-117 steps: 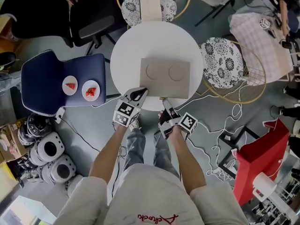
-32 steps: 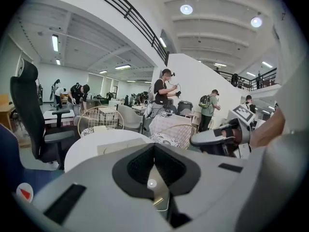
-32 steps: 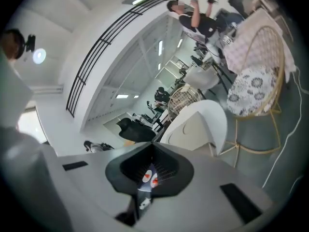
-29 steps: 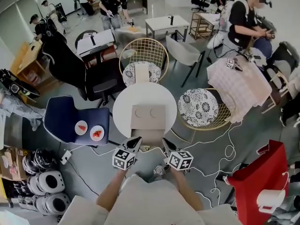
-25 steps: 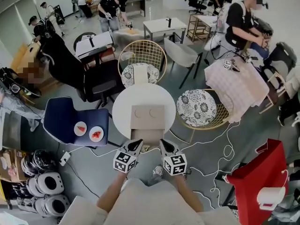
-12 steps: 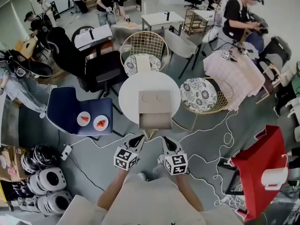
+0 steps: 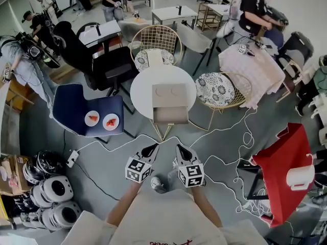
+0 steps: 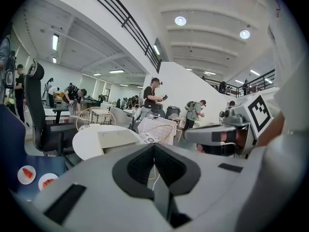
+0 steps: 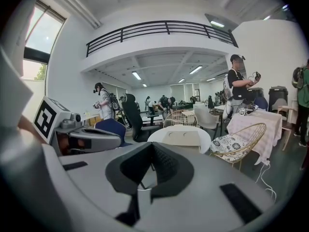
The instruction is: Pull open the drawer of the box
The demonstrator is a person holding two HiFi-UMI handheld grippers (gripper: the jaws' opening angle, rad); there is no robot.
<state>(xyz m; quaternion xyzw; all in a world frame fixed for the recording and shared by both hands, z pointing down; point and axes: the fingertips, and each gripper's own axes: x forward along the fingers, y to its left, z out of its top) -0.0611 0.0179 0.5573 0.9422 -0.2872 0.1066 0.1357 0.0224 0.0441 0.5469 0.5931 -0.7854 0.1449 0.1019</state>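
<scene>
Drawer [image 7: 171,115] stands pulled out of the box [image 7: 169,93] on the round worktop [image 7: 140,91]. I have backed well away since, so the pull looks done. Blue chair [image 7: 71,106] sits left. My left gripper [image 7: 151,149] and right gripper [image 7: 182,149] hang with jaws closed, empty. A wire chair [image 7: 214,89] sits right.

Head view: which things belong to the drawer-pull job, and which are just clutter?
Job:
- box
- its drawer, pulled out toward the person
- round white table under the box
- left gripper and right gripper, both shut, empty, well short of the box

Lying about:
- blue chair with two plates
- wire chair with patterned cushion
- red bag
</scene>
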